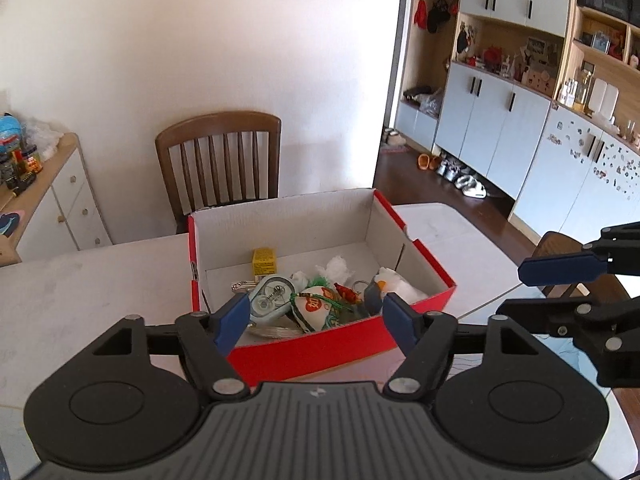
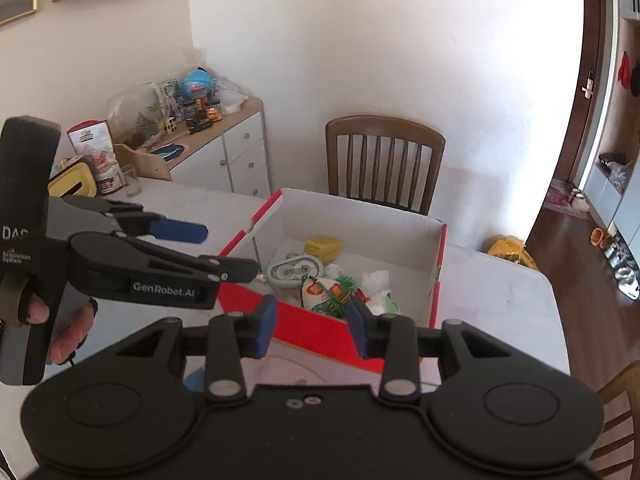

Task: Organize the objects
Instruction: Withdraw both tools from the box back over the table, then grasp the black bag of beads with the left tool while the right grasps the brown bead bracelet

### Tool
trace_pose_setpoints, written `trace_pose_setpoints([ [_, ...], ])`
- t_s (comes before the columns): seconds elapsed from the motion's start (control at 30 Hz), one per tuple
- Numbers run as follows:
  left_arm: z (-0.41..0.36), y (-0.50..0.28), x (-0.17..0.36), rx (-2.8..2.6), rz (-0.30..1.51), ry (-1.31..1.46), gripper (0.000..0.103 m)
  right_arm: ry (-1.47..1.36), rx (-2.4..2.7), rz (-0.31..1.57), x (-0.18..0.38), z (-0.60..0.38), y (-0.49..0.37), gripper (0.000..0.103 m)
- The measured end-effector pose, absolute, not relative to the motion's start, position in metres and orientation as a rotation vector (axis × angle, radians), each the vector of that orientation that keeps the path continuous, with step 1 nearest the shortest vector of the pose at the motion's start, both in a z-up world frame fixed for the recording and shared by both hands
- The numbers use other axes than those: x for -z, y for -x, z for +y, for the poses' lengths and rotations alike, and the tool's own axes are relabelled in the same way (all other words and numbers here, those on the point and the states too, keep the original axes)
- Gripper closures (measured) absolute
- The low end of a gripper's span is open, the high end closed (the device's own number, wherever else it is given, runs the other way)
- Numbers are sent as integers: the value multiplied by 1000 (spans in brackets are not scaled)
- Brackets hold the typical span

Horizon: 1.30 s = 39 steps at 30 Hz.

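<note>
A red cardboard box (image 1: pixel 320 350) with a white inside stands open on the white table; it also shows in the right wrist view (image 2: pixel 316 330). Inside lie a yellow small box (image 1: pixel 264 261), a correction tape dispenser (image 1: pixel 269 298), a white embroidered sachet (image 1: pixel 316 308), white fluff (image 1: pixel 338 268) and a small plush (image 1: pixel 390 282). My left gripper (image 1: pixel 316 322) is open and empty, just before the box's near wall. My right gripper (image 2: pixel 313 330) is open and empty at the box's near wall; it shows at the right in the left wrist view (image 1: pixel 532 292).
A brown wooden chair (image 1: pixel 219 160) stands behind the table against the wall. A sideboard (image 2: pixel 224 148) with jars and a globe is at the left. A yellow tin, a glass (image 2: pixel 130 181) and a bag sit at the table's far left. A yellow bag (image 2: pixel 510 250) lies beyond the table's right side.
</note>
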<state>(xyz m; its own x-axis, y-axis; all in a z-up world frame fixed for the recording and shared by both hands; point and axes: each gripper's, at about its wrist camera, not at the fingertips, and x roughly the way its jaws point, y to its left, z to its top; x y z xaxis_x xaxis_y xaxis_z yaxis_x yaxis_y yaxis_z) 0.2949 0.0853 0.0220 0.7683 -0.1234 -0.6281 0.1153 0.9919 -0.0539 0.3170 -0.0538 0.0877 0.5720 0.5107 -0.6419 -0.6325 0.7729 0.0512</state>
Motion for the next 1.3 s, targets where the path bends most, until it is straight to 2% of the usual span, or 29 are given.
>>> trace_pose_setpoints([
  [0.03, 83, -289, -23, 130, 680, 13, 28, 189, -678, 684, -88, -57, -314, 61],
  [0.13, 77, -273, -23, 132, 679, 7, 26, 173, -676, 664, -86, -69, -303, 39],
  [0.3, 69, -250, -19, 128, 683, 3, 21, 157, -666, 669, -76, -87, -289, 35],
  [0.37, 68, -242, -15, 128, 692, 15, 21, 149, -665, 678, -69, -95, -284, 28],
  [0.5, 65, -227, -3, 116, 702, 20, 18, 133, -650, 688, -56, -109, -273, 20],
  [0.57, 63, -221, 4, 112, 711, 21, 18, 125, -640, 694, -48, -115, -267, 12],
  [0.67, 63, -217, 16, 112, 735, 38, 17, 130, -628, 716, -31, -120, -261, 8],
  [0.77, 60, -215, 30, 97, 757, 34, 11, 143, -613, 732, -15, -122, -256, 7],
  [0.97, 55, -218, 57, 101, 777, 58, 0, 166, -591, 776, 16, -123, -251, 11],
  [1.13, 51, -233, 81, 103, 804, 68, 0, 157, -579, 812, 37, -122, -254, 11],
  [1.3, 43, -251, 104, 113, 834, 74, 0, 158, -556, 863, 61, -117, -261, 17],
])
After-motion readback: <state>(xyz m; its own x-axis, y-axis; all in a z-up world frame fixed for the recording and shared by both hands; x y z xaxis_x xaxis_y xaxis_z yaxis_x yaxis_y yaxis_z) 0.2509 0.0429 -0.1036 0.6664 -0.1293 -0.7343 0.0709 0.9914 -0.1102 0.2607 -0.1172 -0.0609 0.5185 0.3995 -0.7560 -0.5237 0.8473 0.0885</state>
